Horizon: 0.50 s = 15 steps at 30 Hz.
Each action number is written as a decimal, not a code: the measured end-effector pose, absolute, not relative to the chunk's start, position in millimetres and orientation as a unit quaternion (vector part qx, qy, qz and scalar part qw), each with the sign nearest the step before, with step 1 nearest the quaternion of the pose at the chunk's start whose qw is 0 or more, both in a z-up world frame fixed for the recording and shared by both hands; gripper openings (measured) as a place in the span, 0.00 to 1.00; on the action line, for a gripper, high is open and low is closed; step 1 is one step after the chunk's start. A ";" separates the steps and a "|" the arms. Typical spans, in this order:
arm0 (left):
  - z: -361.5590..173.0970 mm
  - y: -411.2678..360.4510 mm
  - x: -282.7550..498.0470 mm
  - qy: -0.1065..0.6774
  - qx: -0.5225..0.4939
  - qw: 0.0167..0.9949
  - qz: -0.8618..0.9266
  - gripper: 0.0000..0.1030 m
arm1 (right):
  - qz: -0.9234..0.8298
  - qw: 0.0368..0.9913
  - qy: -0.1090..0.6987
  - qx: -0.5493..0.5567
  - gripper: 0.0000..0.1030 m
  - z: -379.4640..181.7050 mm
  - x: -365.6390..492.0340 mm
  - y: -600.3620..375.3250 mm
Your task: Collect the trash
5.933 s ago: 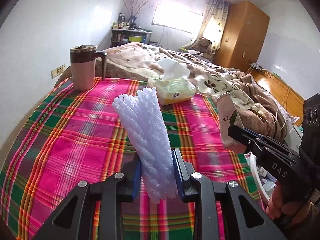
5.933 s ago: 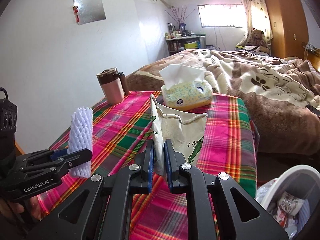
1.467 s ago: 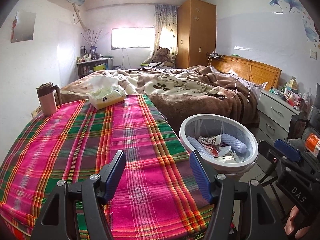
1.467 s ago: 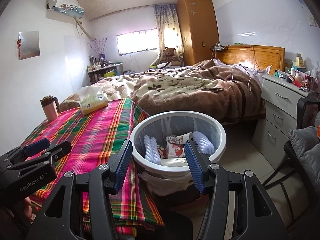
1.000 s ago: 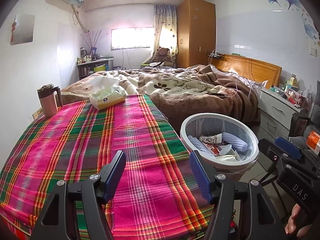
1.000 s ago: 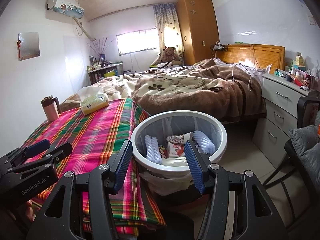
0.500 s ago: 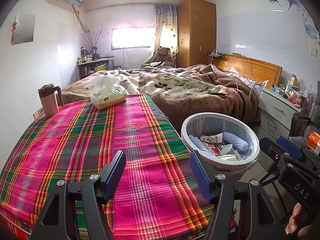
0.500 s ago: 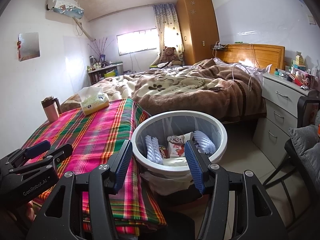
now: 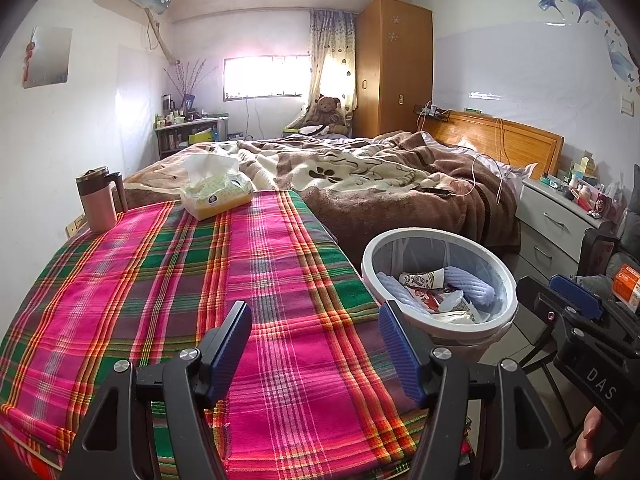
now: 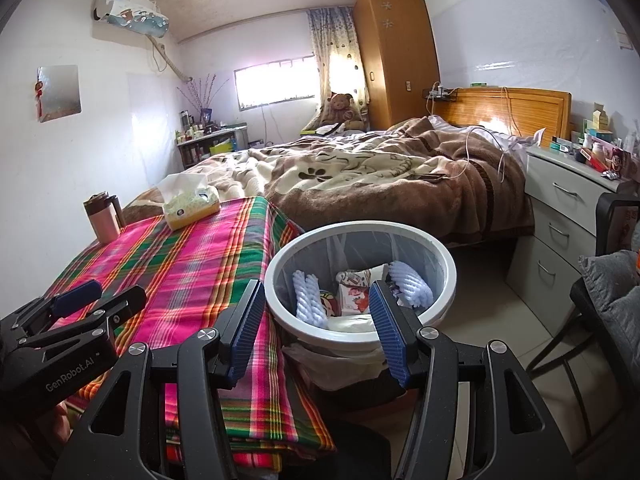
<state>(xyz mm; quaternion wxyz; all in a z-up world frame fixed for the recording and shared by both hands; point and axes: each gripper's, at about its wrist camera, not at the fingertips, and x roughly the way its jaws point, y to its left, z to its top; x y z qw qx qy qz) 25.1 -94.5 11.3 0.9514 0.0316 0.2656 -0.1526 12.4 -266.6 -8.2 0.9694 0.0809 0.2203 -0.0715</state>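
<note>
Trash in the bin, both tongs empty

Plaid cloth in pink, green and orange covers the tabletop point(image 9: 168, 280), which fills the lower left of the left wrist view. The left tongs point(image 9: 316, 312) stand at the bottom centre of that frame, blue pads spread wide apart with nothing between them, only cloth beneath. At the far end of the tabletop, upper left of centre, a tissue box point(image 9: 216, 196) sits with a white tissue sticking up, and a pink mug with a dark lid point(image 9: 98, 200) stands well to its left, near the wall.

Just off the tabletop's right edge stands a round white trash bin point(image 9: 440, 236) with a clear liner. Inside lie the collected pieces: two white foam net sleeves point(image 10: 308, 298), one at the left of the bin and one at the right, with a printed paper wrapper point(image 10: 354, 290) between them and some pale crumpled paper underneath.

From the right wrist view the right tongs point(image 10: 316, 312) sit low in the centre, pads parted and gripping nothing, framing the near rim of the bin. The left tongs show at the lower left of that frame, over the cloth.

Behind it all an unmade bed point(image 9: 380, 176) with a brown and cream blanket stretches across the middle, a teddy bear point(image 9: 328, 110) beyond it near the window.
</note>
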 end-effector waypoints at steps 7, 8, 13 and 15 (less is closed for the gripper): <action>10.9 -95.9 24.6 0.264 0.035 0.952 -0.154 0.64 | -0.072 0.970 0.219 0.081 0.54 -8.5 13.2 -265.8; 10.5 -96.5 24.8 0.264 0.037 0.951 -0.153 0.64 | -0.071 0.970 0.219 0.081 0.54 -8.6 13.3 -265.7; 9.3 -95.2 25.7 0.265 0.034 0.951 -0.157 0.64 | -0.070 0.970 0.220 0.082 0.54 -8.5 13.6 -265.9; 9.1 -95.1 25.7 0.265 0.035 0.951 -0.155 0.64 | -0.071 0.969 0.221 0.082 0.54 -8.7 13.6 -266.4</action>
